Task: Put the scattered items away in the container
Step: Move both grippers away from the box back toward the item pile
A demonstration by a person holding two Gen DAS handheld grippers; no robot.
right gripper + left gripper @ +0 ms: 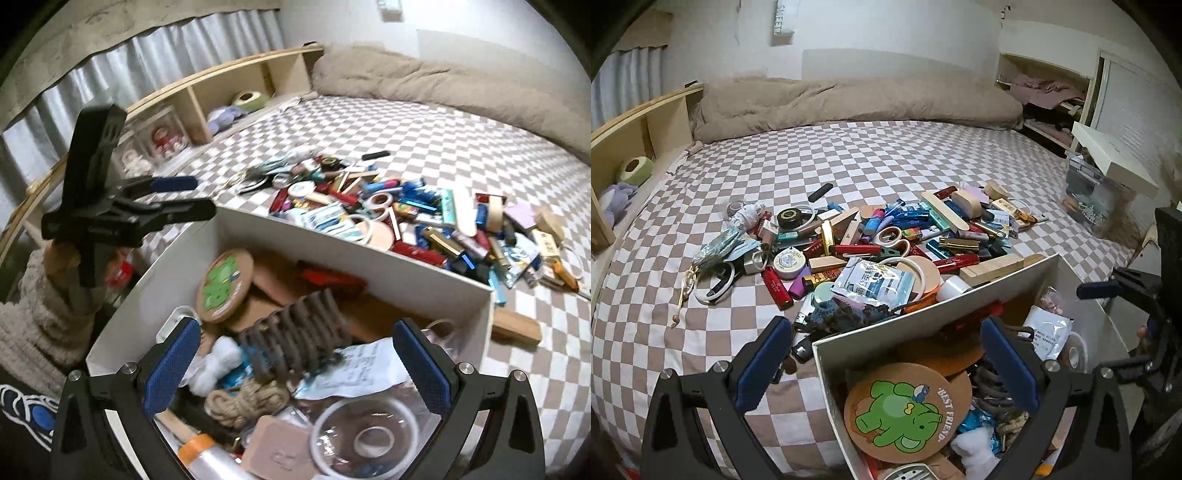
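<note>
1. The right gripper [297, 363] stands with its jaws spread wide over the white box [332, 236]; nothing is between its blue pads [170, 365], which press on nothing.
2. The left gripper [886, 363] is also wide apart, straddling the box's near corner: one pad over the checked bed sheet [923, 155], the other over the box's contents. It grips nothing.
3. The pile of scattered items [886, 236] lies on the sheet against the box's far wall, towards the middle of the bed.
4. In the box: a round frog coaster [908, 410], a brown comb-like clip [295, 332], a coil of rope [240, 404], a clear tape roll [365, 439].
5. Only the right wrist view shows the person's knitted sleeve [44, 332] and dolls on the headboard shelf [159, 142].
6. Only the left wrist view shows a clear bin [1089, 192] at the bed's far right edge.
</note>
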